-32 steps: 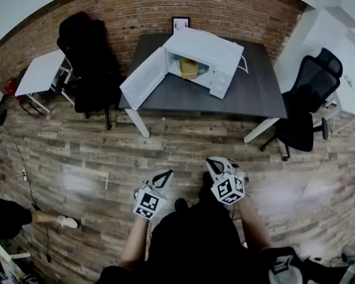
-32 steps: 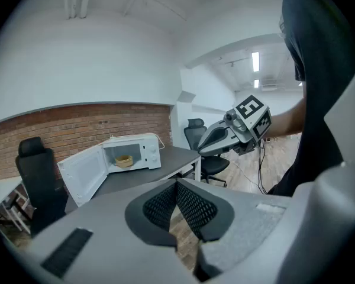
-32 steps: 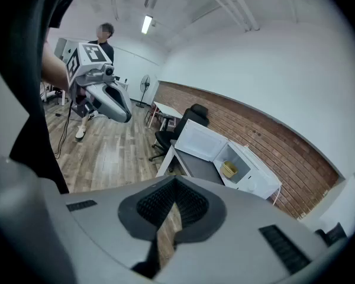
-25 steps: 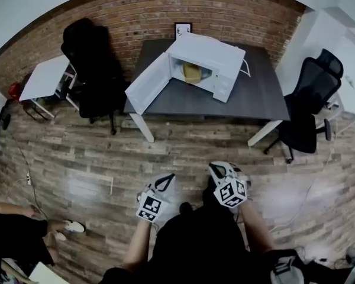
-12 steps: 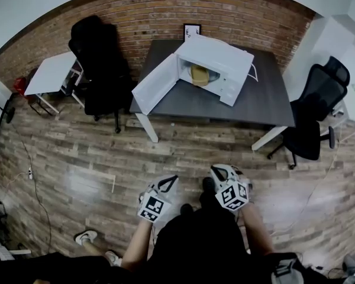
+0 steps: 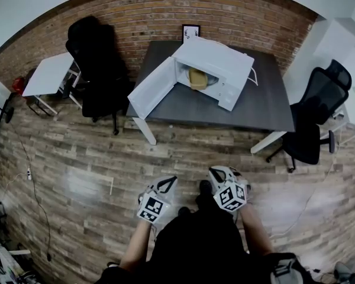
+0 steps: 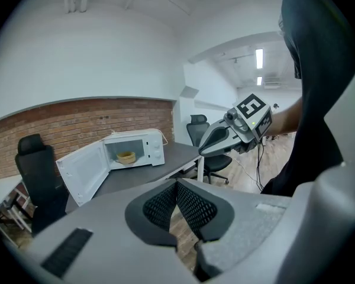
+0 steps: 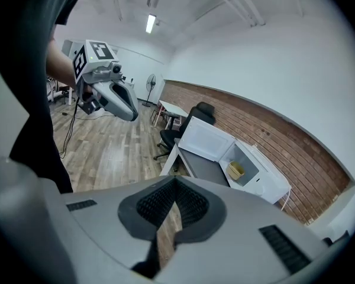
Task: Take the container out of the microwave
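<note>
Since 1.3 s ago: the head view has swung slightly, so microwave and table sit a little further right in frame. The bystander's shoe at lower left has all but left the picture. Both grippers hold much the same low, close-in position.

Left gripper (image 7: 177,183): pads pressed together at the tips, nothing between them. Right gripper (image 8: 176,181): the same, tips meeting, empty. Both are held near the body over the wood floor (image 6: 106,158).

Outward: the dark table (image 6: 254,108) stands well apart from both grippers, across open floor. On it is the white microwave (image 6: 216,61), its door (image 6: 154,87) swung fully open to the person's left.

The container (image 6: 196,78) is tan and bowl-like, and sits inside the cavity towards its back. It looks round, so I can read no long axis.

Key relation: the container lies straight ahead and far off, roughly between the two grippers' lines and a little closer to the right one. The open door flanks the left side. Judgement: neither gripper is in reach, so the person must walk up and spread the jaws first. The right gripper probably has the freer line in.
</note>
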A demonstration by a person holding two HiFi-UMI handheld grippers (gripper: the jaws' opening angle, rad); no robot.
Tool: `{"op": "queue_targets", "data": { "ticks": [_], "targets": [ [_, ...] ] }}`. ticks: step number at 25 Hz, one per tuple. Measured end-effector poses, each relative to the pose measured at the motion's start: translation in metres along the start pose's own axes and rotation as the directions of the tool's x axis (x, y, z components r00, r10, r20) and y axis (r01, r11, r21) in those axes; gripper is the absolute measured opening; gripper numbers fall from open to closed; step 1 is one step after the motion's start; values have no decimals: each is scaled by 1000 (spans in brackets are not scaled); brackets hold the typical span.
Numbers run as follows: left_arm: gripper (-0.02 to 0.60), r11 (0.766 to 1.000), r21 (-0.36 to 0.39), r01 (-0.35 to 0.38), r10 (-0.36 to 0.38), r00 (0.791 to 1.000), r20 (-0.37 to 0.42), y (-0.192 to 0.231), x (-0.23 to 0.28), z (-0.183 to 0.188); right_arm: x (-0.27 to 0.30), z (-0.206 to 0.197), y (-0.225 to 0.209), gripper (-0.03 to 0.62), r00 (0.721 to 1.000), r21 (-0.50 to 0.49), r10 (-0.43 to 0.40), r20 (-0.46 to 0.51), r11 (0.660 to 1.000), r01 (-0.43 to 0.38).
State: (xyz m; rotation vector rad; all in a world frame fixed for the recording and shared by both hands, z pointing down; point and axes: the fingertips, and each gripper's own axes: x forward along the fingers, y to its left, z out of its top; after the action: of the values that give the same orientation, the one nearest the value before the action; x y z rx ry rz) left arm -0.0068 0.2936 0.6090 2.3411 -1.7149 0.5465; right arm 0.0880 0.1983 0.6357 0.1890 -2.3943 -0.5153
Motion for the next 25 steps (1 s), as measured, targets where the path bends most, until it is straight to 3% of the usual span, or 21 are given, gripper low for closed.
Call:
{"op": "queue_targets", "data": {
  "ticks": [25],
  "targets": [
    [2,998,-10,-57,57,998,-14,50,92,47,52,-26,-94,-2,997,-38,73,17,997,-72]
  ]
}}
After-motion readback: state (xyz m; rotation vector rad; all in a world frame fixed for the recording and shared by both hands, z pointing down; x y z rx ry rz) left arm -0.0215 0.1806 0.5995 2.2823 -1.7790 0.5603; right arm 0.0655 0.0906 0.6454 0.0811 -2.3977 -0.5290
